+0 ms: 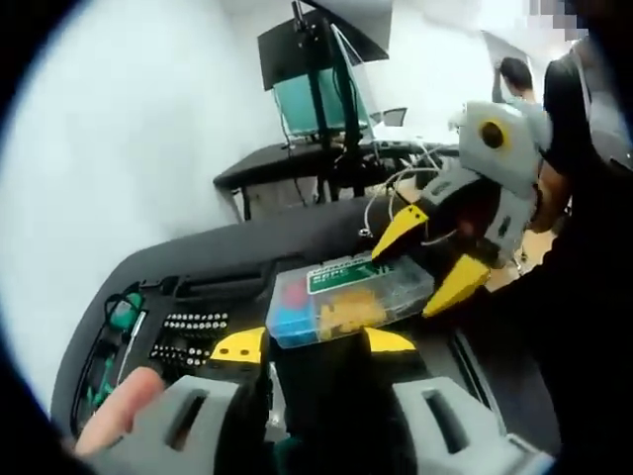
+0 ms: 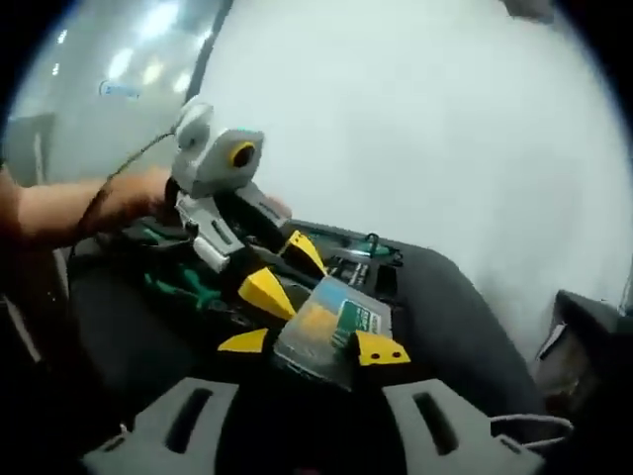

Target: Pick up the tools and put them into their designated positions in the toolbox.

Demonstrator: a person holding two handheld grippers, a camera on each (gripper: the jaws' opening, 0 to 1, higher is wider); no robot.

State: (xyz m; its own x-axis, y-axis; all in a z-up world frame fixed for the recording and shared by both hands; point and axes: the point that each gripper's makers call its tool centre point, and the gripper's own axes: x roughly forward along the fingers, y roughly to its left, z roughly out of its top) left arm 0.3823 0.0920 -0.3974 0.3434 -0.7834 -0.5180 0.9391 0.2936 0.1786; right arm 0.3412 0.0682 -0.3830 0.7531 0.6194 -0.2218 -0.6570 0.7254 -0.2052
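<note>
White wall behind a dark table (image 1: 297,233) w/ the open toolbox (image 1: 178,317). Clear plastic parts box (image 1: 348,297) is held above it betw. both grippers: left gripper (image 1: 315,346) clamped on its near side, right gripper (image 1: 432,257) clamped on its far right end.

Both views face each other closely, sharing the clear plastic box (image 1: 348,297)
</note>
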